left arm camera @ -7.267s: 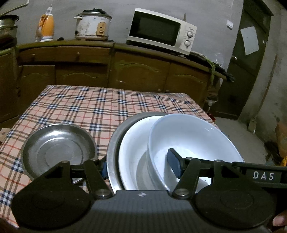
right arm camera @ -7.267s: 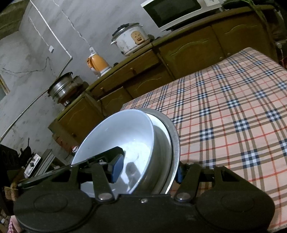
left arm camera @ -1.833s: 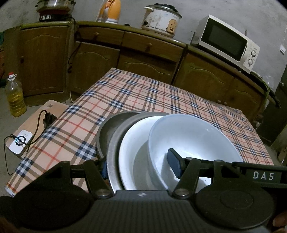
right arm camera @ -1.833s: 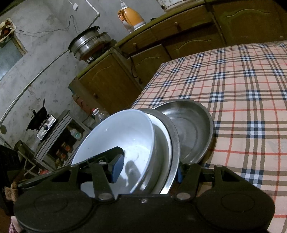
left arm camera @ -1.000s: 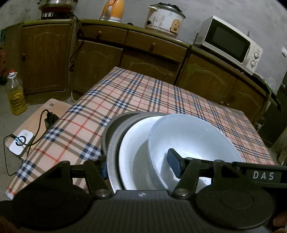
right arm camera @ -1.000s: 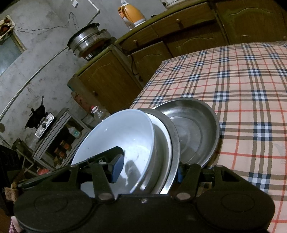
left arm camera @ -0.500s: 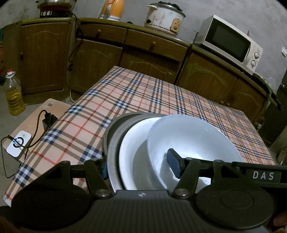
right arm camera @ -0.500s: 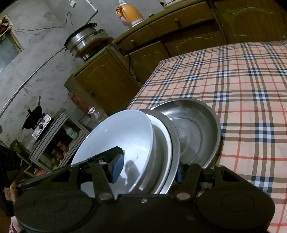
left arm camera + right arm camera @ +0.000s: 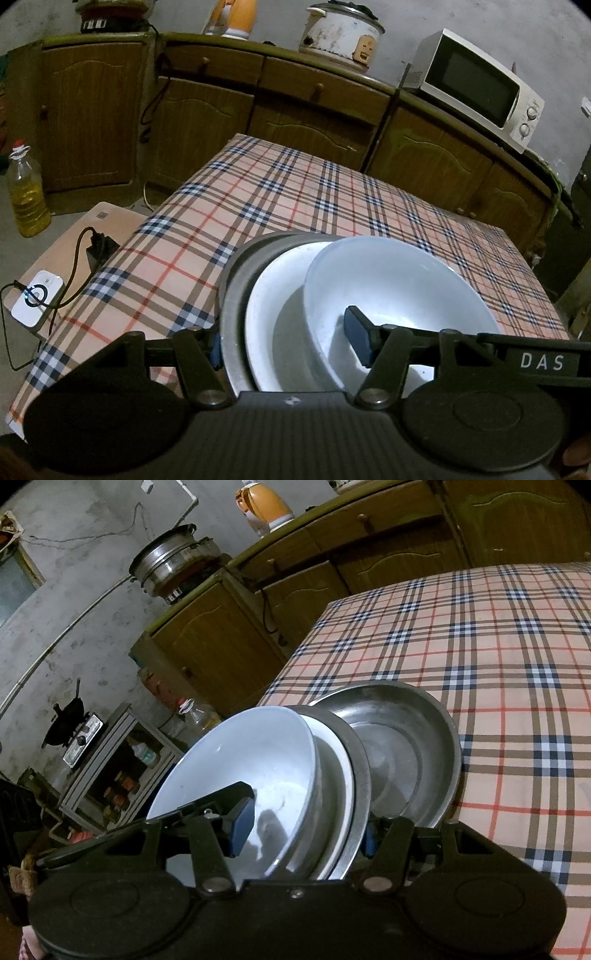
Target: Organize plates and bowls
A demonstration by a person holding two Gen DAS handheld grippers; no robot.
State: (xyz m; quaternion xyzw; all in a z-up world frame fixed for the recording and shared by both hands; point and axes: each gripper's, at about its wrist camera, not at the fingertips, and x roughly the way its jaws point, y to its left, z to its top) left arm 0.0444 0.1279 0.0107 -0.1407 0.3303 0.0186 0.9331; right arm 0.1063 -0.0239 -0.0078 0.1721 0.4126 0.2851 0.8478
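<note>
A stack of a white bowl in a white plate in a steel plate is held tilted between both grippers. My left gripper is shut on it, one pad under the steel rim and one inside the bowl. From the other side my right gripper is shut on the same stack, with the bowl on its left. A loose steel dish lies on the plaid table just behind and under the stack. In the left wrist view only the dish's dark rim shows.
The plaid table ends close to the left of the dishes. Beyond that edge, on the floor, are an oil bottle and a white charger with cables. Wooden cabinets with a microwave and rice cooker stand behind.
Since the earliest frames both grippers have carried the stack across the table to the loose steel dish. Over the last second the stack barely shifted and both grips stayed as they were.
</note>
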